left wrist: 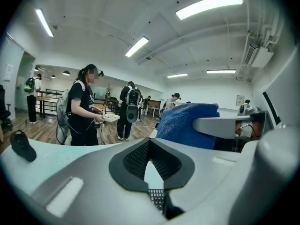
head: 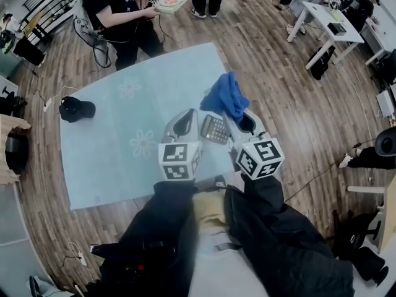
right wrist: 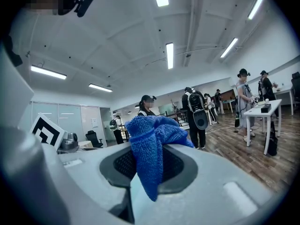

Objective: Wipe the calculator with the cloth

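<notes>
A small grey calculator (head: 215, 129) sits between my two grippers, above the pale blue tabletop (head: 124, 141). My left gripper (head: 187, 121) is shut on its left edge. In the left gripper view the calculator's keys (left wrist: 157, 199) show in the narrow slit low between the jaws. My right gripper (head: 240, 115) is shut on a blue cloth (head: 226, 95), which bunches up over the calculator's far right corner. In the right gripper view the cloth (right wrist: 151, 142) hangs pinched between the pads. In the left gripper view the cloth (left wrist: 185, 124) bulges just to the right.
A black cap (head: 77, 109) lies near the table's left edge. At the far edge stands a person (head: 120, 14) holding a tray. A white desk (head: 328, 18) stands on the wood floor at the upper right. Other people move about behind.
</notes>
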`<move>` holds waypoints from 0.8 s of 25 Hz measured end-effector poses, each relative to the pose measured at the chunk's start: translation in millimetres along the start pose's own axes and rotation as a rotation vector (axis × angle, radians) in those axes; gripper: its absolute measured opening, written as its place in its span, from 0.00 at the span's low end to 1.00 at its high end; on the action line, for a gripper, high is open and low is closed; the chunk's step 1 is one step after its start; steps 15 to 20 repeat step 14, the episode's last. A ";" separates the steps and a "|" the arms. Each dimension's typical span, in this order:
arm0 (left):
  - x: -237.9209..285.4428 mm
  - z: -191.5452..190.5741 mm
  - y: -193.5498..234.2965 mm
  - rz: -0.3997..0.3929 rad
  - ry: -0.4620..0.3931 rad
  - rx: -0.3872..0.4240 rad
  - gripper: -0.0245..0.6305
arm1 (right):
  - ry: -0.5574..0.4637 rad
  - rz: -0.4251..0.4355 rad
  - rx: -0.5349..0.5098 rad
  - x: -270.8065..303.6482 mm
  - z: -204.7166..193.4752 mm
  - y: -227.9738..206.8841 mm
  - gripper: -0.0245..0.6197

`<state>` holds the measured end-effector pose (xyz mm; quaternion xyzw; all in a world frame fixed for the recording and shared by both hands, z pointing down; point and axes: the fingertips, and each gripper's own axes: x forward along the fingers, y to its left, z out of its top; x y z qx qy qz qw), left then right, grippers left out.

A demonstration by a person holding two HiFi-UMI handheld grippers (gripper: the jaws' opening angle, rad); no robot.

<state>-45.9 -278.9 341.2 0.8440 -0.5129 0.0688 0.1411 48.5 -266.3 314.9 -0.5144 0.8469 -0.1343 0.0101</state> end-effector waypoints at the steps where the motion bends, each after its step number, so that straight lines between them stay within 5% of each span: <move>1: 0.2 -0.3 -0.5 -0.001 0.001 0.000 0.04 | 0.001 0.000 0.000 -0.6 -0.7 -0.3 0.17; 20: 6.8 -7.9 -12.1 -0.007 0.022 -0.002 0.04 | 0.004 -0.006 0.011 -9.5 -3.3 -12.4 0.17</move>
